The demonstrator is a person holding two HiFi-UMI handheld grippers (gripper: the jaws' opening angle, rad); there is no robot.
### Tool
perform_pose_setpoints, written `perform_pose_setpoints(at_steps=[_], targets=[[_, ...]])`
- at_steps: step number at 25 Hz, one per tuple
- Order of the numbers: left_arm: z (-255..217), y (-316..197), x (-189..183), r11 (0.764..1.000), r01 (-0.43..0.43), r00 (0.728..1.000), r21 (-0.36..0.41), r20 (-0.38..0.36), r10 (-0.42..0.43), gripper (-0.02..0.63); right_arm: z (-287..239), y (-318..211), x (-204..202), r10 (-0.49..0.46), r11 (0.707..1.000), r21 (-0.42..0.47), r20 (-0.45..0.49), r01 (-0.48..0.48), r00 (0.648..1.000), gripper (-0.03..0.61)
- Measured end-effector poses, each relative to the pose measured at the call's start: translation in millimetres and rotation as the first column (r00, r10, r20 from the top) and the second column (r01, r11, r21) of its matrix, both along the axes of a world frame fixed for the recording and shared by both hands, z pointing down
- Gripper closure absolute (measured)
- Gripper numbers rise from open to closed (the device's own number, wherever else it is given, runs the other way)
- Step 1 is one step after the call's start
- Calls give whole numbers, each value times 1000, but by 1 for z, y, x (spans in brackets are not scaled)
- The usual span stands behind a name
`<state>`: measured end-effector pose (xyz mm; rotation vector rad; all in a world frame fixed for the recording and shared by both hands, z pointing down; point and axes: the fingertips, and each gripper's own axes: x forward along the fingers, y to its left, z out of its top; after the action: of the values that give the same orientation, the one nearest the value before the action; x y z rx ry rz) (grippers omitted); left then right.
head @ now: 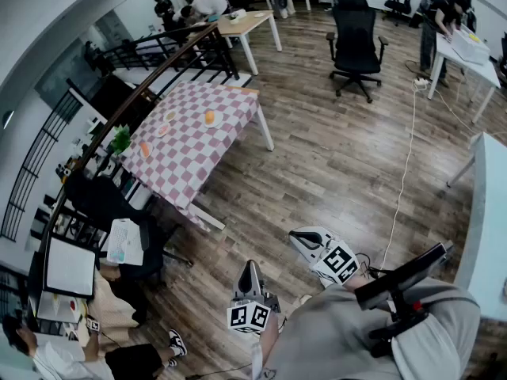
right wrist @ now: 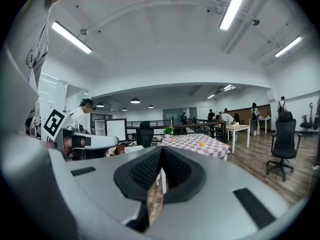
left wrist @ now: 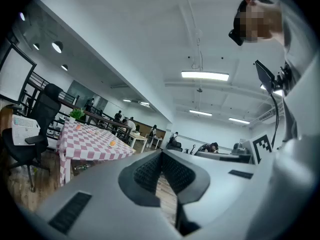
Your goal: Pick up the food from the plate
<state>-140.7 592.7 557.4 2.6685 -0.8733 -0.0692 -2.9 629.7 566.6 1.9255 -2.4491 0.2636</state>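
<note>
**Fingers.** The fingers of the left gripper are pressed together along their ribbed pads with nothing between them. The fingers of the right gripper are likewise clenched on nothing.

**Task item.** An orange piece of food sits on a white plate on the checkered table, near the table's corner that faces the open floor. More plates and another orange item lie further along the table toward the plant; they are too small to identify.

**Position.** Both grippers are well apart from the table, held close to the person's body and pointing roughly level.

**Step in hand (judgement).** This is the approach; no pick has begun.
- Walk up to the table's open-floor side.
- Spread one gripper's jaws before they reach the plate.
- Come in above the rim and straddle the food.
- Close gently so the plate does not slide on the cloth.
- Lift straight up.

**View differences.**
- Head view: the only one that shows the table top from above, the spacing of the plates, and the bare wooden floor between person and table.
- Left gripper view: shows the table side-on, with a black office chair just beside its near end.
- Right gripper view: shows the table from its other end, plant at the far side and food near the front edge.
- Only the two gripper views show the closed pads.
</note>
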Motion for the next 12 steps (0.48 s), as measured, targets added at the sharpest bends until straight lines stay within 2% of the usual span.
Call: perform_pose_setpoints(at_steps=[3, 5, 9, 12], targets=[[7, 5, 11, 996, 85, 996, -3, -12, -85, 604, -2, -12, 7, -104, 995, 4, -11, 105, 994, 564], [10, 5, 17, 994, 112, 994, -11, -6, -112, 604, 1, -15, 12, -137, 991, -9, -9, 137, 991, 563], [15, -11, 18, 991, 130, 991, -10, 8, -130, 604, 9, -23, 23, -129, 991, -22, 4, 129, 992, 565], [11, -18, 22, 988, 153, 987, 20, 35, -154, 604, 6, -32, 36, -107, 994, -8, 18, 107, 994, 565]])
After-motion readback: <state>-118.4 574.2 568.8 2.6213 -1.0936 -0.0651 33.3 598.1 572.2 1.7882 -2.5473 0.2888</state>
